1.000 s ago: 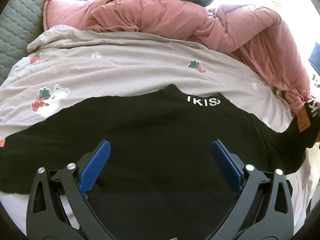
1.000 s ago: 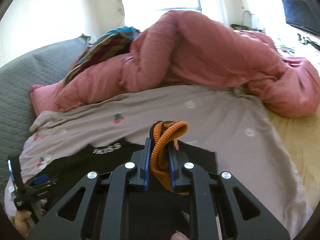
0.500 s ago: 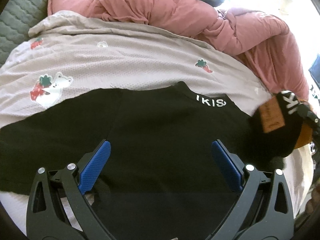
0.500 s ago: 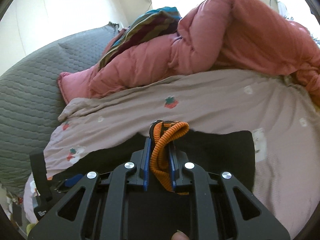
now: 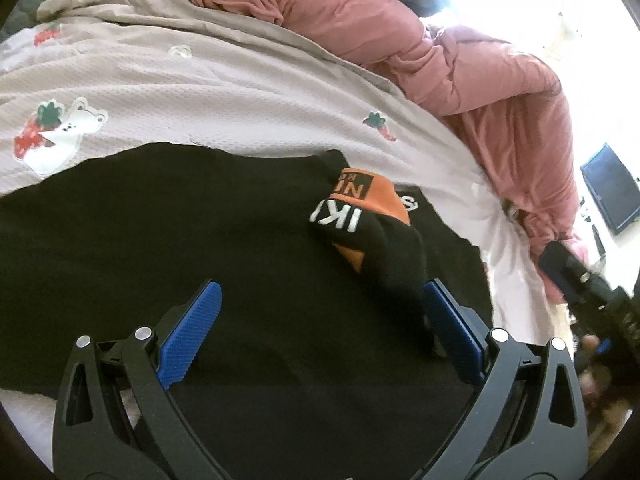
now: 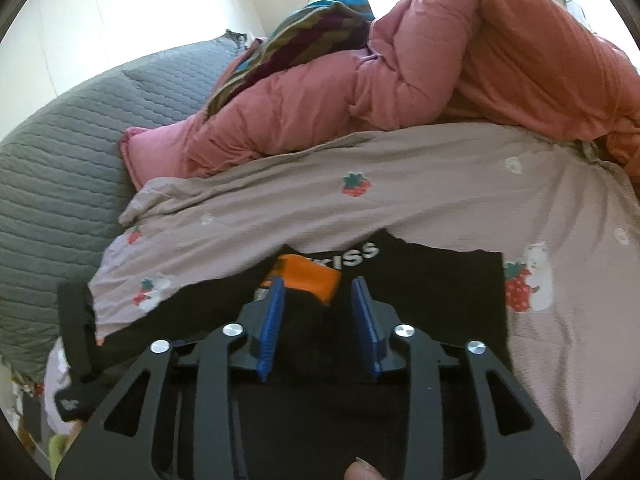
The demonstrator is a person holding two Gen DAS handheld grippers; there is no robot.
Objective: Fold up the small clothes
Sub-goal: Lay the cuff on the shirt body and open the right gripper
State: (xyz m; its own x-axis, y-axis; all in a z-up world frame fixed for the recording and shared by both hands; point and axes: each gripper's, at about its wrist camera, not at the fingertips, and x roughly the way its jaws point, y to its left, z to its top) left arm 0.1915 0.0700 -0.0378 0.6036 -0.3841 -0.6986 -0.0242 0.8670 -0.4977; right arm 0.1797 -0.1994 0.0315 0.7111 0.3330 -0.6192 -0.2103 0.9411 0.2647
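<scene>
A small black shirt [image 5: 160, 220] lies flat on the strawberry-print sheet [image 5: 200, 92], with white letters at its collar [image 6: 354, 256]. Its right sleeve [image 5: 384, 248], ending in an orange cuff [image 5: 376, 196], is folded in across the body and lies near the collar. My right gripper [image 6: 317, 284] straddles that sleeve. Its jaws are opening, and the blue pads [image 6: 272, 320] stand apart from the orange cuff [image 6: 316, 276] lying between them. My left gripper [image 5: 320, 286] hovers wide open over the shirt's middle with nothing pinched.
A bulky pink quilt [image 6: 460, 68] is heaped along the far side of the bed, with a striped cloth [image 6: 304, 32] on top. A grey quilted cushion [image 6: 60, 160] rises at the left. A dark screen [image 5: 608, 188] hangs at the far right.
My right gripper carried the sleeve leftward over the shirt, set the cuff down by the collar and parted its jaws. My left gripper sank slightly closer to the shirt, still open.
</scene>
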